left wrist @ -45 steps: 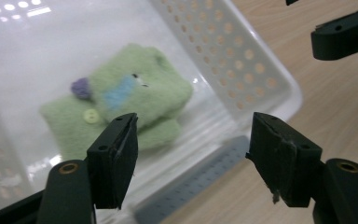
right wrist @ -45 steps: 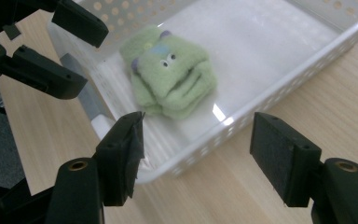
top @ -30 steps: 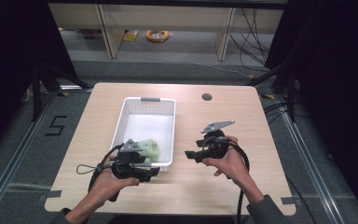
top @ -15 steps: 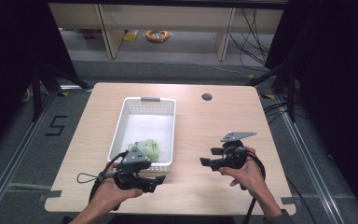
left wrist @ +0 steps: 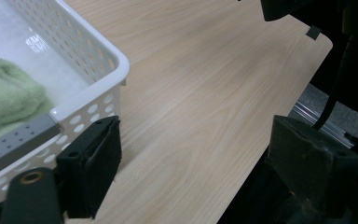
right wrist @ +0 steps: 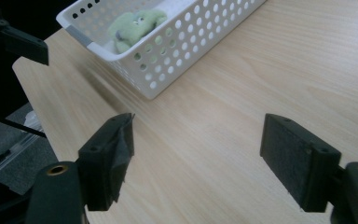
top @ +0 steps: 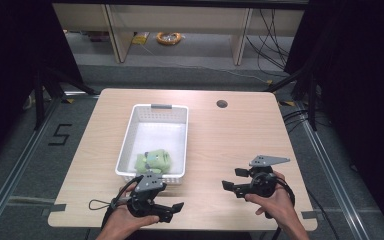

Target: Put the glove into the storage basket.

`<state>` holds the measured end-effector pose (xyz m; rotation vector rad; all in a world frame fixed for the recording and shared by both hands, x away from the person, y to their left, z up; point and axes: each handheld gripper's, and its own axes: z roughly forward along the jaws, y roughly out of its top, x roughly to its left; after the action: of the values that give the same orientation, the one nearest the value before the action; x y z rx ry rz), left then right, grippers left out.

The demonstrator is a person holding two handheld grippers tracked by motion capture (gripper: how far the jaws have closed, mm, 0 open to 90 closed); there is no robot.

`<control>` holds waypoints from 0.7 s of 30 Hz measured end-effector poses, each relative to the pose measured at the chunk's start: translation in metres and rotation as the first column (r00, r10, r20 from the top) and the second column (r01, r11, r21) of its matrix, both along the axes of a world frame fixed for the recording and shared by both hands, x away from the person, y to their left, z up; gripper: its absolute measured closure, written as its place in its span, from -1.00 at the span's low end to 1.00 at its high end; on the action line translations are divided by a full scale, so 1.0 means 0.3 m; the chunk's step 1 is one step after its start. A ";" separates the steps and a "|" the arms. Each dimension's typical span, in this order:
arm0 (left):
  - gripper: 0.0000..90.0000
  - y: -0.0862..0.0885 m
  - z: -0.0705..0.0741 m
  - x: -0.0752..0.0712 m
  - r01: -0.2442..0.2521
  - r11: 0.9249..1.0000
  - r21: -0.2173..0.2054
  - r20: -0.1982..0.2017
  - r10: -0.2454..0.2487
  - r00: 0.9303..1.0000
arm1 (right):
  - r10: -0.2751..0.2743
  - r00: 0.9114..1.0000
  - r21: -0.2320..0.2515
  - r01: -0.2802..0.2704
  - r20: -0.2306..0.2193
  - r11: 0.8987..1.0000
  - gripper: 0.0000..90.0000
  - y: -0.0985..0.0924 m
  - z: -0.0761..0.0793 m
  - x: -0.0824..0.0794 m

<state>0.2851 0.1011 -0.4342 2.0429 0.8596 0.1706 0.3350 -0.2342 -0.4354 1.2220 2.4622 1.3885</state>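
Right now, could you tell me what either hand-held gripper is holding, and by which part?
Nothing: the left hand-held gripper and right hand-held gripper are both open and empty.

A round dark hole point(top: 222, 104) sits near the tabletop's point(top: 230, 140) far right corner. Beyond the far edge, a coiled orange cable point(top: 168, 37) lies on the floor. A "5" mark point(top: 60, 135) lies left of the tabletop.

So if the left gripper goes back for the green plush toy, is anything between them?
Yes. The green plush toy lies inside the white basket, and the basket's near wall stands between it and the left gripper, which is open and empty over the table's near edge. It would need to go in over the rim.
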 end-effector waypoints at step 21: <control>-0.65 0.022 -0.156 -0.027 -0.040 0.997 -0.068 -0.014 0.039 0.999 | 0.025 0.996 0.007 -0.025 0.086 1.000 -0.54 -0.032 -0.083 -0.086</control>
<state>0.2769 0.1077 -0.4809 1.9669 0.9021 0.1482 0.3092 -0.2439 -0.4602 1.1118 2.4246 1.4269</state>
